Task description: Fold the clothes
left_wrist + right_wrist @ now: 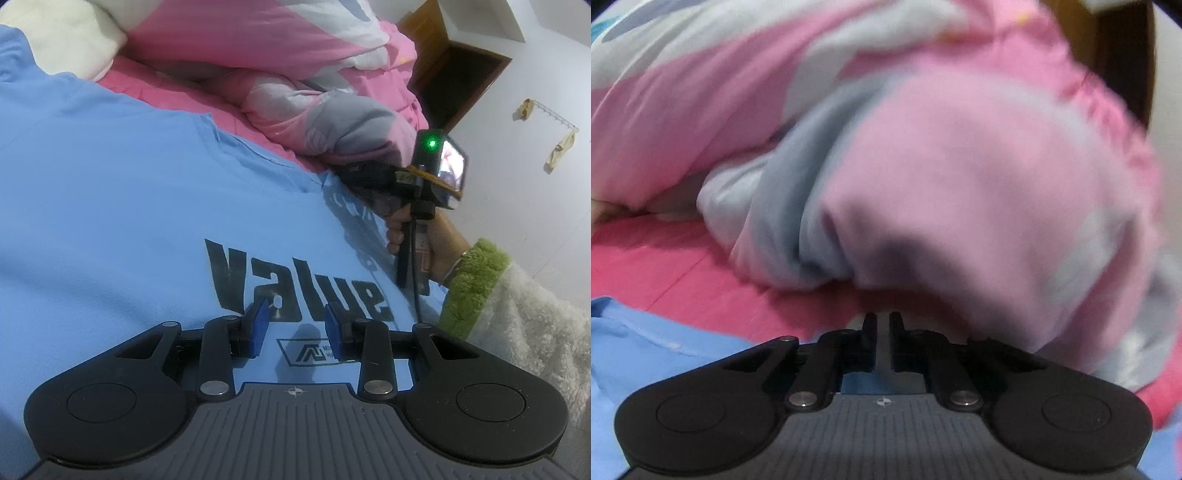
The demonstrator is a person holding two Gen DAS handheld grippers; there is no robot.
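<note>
The blue T-shirt lies spread flat on the pink bedsheet, print up, beside a bunched pink-and-grey quilt. It looks light, limp cotton that will sag and crease, so hems and shoulder seams seem the best holds. The left gripper hovers over the print, jaws apart and empty; the right gripper, at the shirt's far edge, is nearly closed, whether on cloth I cannot tell.
</note>
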